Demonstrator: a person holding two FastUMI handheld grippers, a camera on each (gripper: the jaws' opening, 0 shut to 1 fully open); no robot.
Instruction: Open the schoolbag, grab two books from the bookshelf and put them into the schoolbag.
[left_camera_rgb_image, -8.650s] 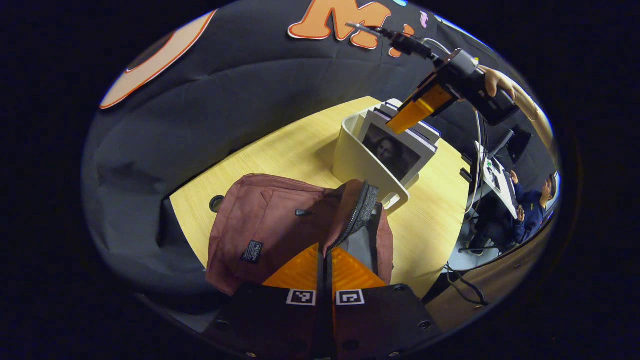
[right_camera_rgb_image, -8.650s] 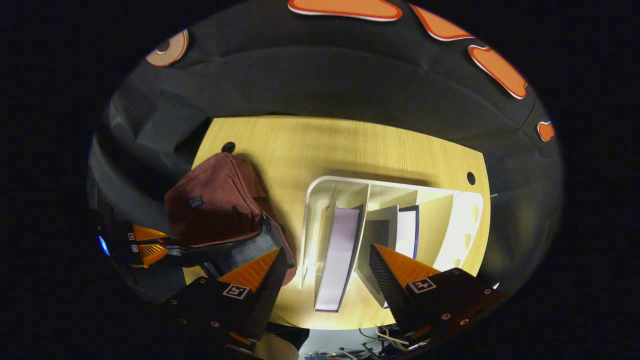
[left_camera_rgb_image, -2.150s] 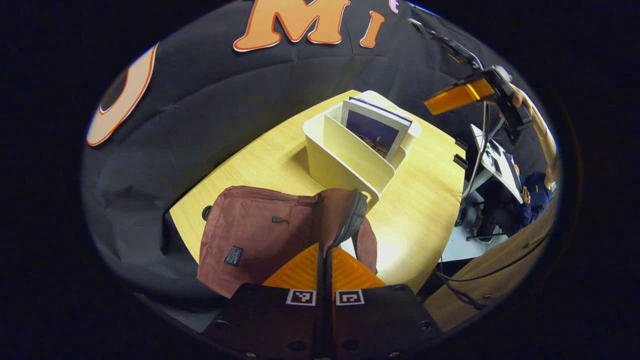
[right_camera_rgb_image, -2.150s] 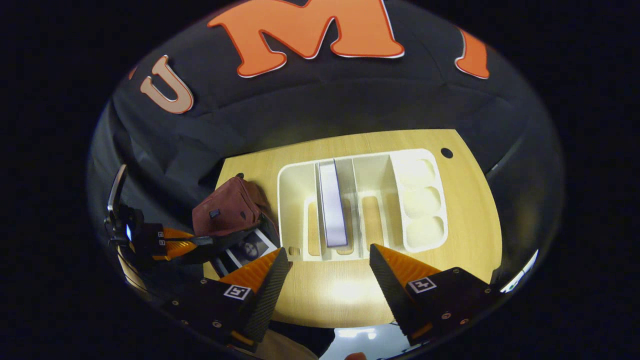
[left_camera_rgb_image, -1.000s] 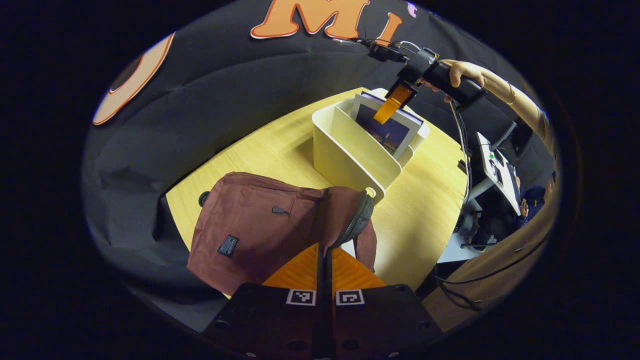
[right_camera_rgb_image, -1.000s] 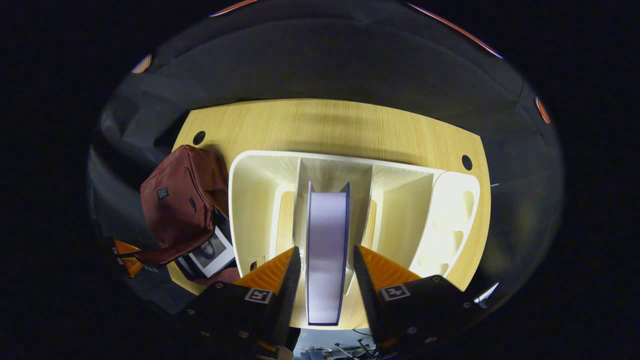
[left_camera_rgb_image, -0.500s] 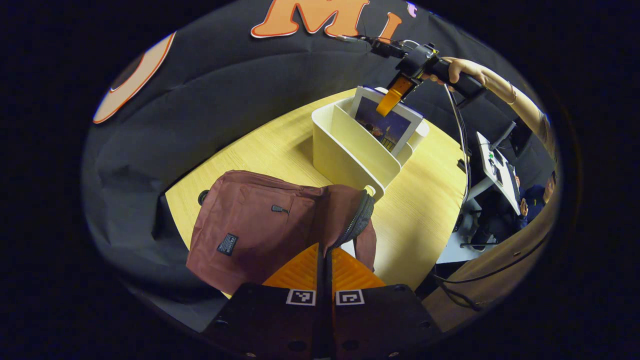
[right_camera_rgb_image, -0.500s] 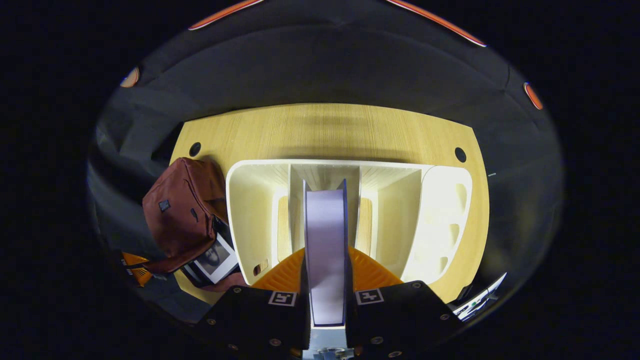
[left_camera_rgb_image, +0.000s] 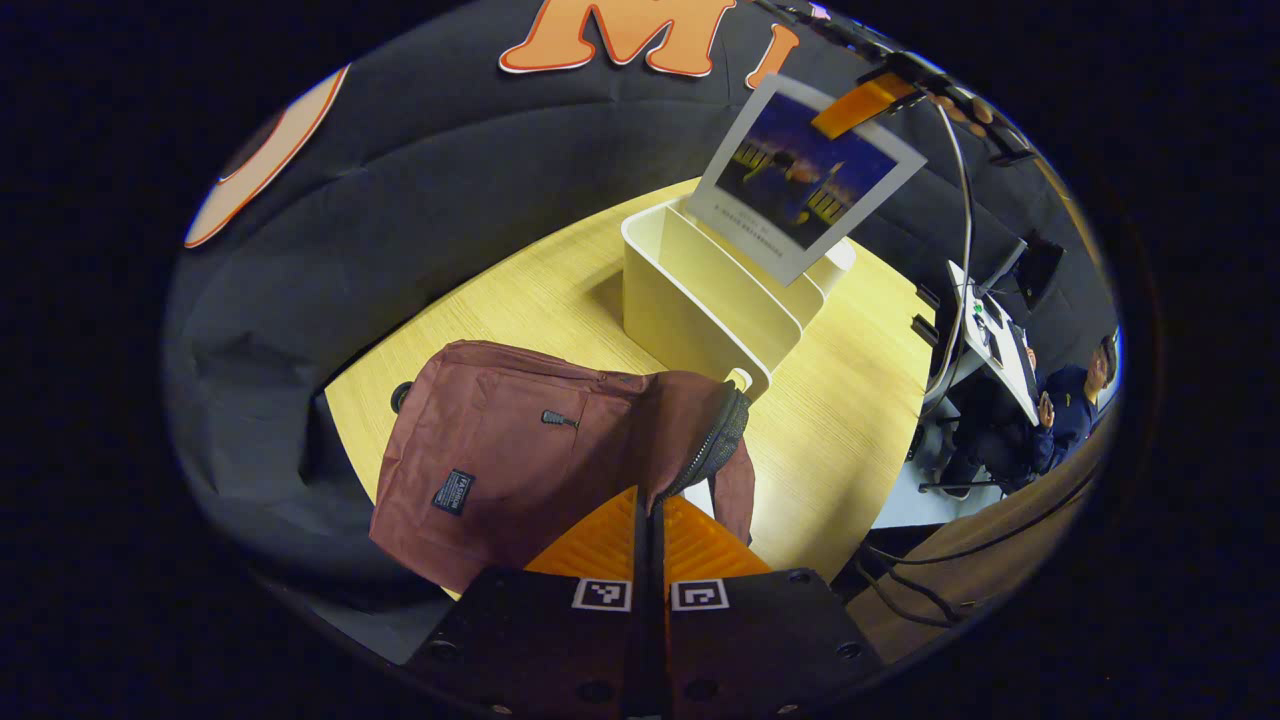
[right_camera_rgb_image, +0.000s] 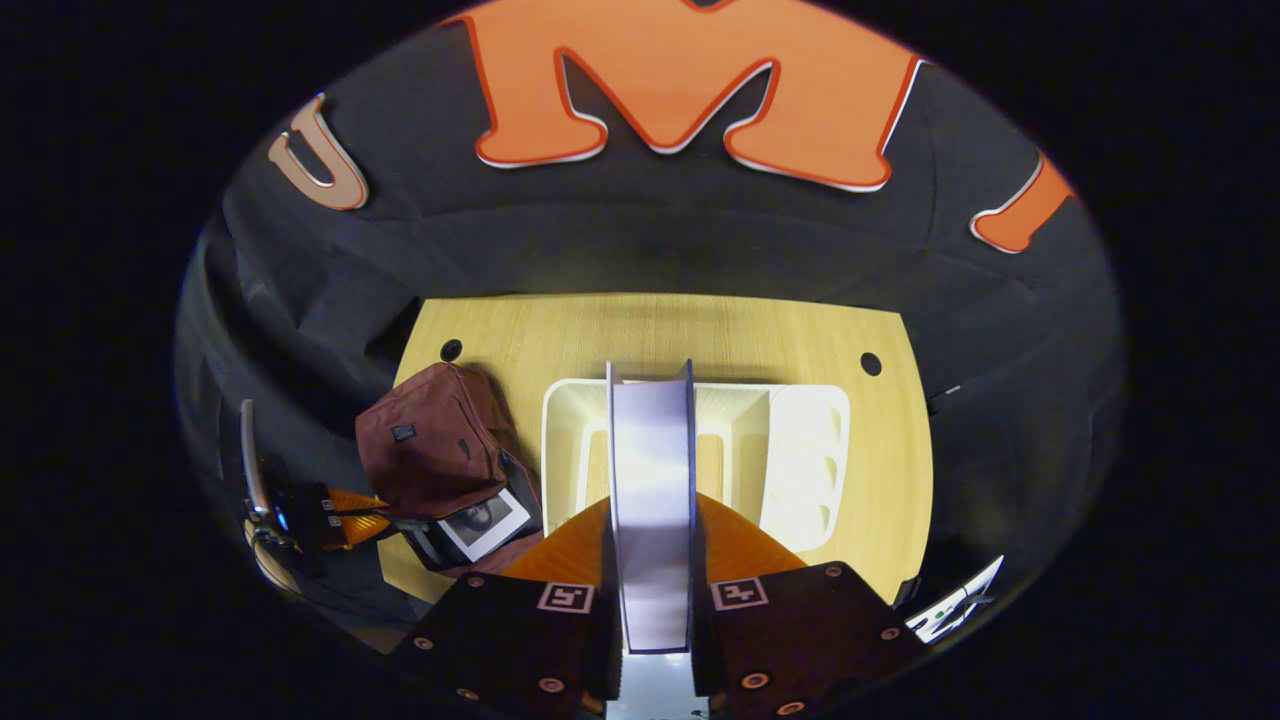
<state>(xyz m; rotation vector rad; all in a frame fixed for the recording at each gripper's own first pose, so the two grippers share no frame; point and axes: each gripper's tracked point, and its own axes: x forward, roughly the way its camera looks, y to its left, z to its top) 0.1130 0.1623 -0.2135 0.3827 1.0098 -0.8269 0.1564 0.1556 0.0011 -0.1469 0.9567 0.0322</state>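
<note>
One book already sits in the maroon fabric schoolbag (right_camera_rgb_image: 440, 455) (my left gripper (left_camera_rgb_image: 650, 525) pinches its open rim), my right gripper (right_camera_rgb_image: 652, 545) clamps the second white-edged book (right_camera_rgb_image: 651, 500) above the cream plastic bookshelf (right_camera_rgb_image: 800, 460); only bagging it remains.

Black gripper bodies (right_camera_rgb_image: 655, 560) bear square coded markers and screws.

Recording booth — black cloth wall (left_camera_rgb_image: 420, 190), wooden table (left_camera_rgb_image: 540, 300).
</note>
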